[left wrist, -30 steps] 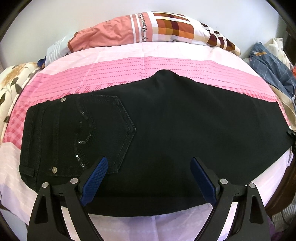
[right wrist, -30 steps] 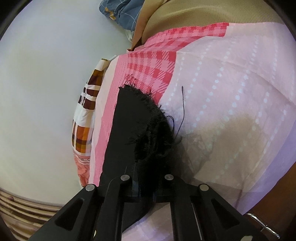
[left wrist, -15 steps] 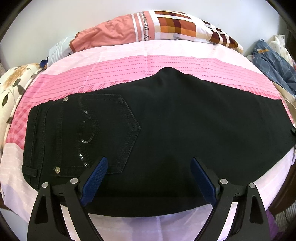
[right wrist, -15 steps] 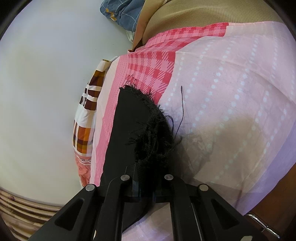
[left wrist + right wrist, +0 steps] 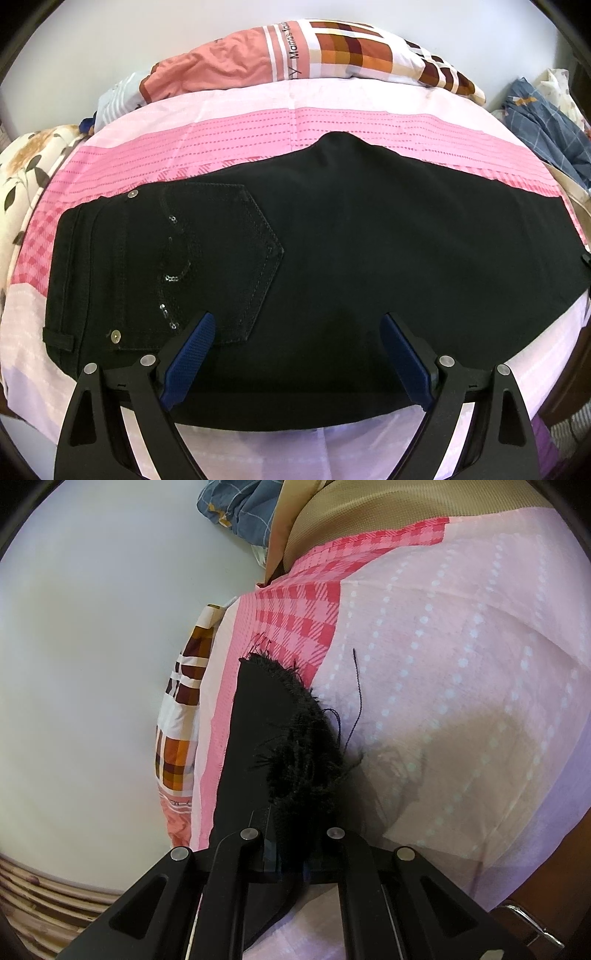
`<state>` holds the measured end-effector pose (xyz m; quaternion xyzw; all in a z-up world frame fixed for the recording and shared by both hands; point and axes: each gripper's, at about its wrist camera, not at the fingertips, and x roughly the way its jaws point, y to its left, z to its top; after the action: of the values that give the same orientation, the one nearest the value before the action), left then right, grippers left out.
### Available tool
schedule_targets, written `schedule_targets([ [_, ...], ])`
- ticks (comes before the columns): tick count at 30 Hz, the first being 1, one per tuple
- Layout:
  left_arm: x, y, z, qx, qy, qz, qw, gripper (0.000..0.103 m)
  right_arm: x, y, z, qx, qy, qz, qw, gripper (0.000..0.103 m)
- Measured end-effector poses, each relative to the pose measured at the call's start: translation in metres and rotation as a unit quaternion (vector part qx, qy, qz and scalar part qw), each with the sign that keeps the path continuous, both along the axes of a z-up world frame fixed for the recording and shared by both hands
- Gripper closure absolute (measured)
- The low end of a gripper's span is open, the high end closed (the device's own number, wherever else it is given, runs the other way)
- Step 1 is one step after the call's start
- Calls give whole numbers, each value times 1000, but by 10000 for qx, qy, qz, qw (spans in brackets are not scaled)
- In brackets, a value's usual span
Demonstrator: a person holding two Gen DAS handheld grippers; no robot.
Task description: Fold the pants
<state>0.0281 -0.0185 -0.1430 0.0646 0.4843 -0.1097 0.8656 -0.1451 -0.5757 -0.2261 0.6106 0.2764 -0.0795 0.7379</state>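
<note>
Nearest in the left wrist view, the left gripper (image 5: 295,354) hangs over the near edge of the pants (image 5: 351,258), its blue-padded fingers (image 5: 188,354) spread wide with nothing pinched between them; one pad sits over the lower corner of the back pocket (image 5: 218,266), the other over plain black cloth. The pants lie flat across the bed (image 5: 295,446), already folded lengthwise with one leg on the other, waistband (image 5: 70,273) to the left and legs running off to the right. The pocket faces up, with rivets at its corners and a curl of sequins (image 5: 171,277). Beyond the pants the pink sheet (image 5: 258,125) shows in dotted and checked bands, and past it a patchwork pillow (image 5: 332,51) lies against the pale wall. A floral cushion (image 5: 26,173) sits at the far left and blue checked cloth (image 5: 543,125) is bunched at the far right. In the right wrist view, the right gripper (image 5: 291,853) is pressed together on the frayed hem (image 5: 299,753) of the pants, the black fringe standing up just ahead of its fingers. Loose threads (image 5: 356,686) trail from the hem onto the dotted pink sheet, and the leg runs away to the left towards the pillow.
</note>
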Motion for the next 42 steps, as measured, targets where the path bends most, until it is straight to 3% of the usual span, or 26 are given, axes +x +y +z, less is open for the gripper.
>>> schedule_targets([
  [14,-2,-1,4,23,-110,-2,9999,12,-4,0,1,7,-11,-41,10000,96],
  [24,1,13,2,-130,-16,150,9998,12,17,17,39,-201,-243,212,9993,95],
  [32,0,16,3,-160,-40,166,9997,12,68,71,71,-126,-670,948,9932,94],
  [42,-1,31,8,-249,-71,332,9991,12,136,185,66,252,-754,2302,9699,94],
])
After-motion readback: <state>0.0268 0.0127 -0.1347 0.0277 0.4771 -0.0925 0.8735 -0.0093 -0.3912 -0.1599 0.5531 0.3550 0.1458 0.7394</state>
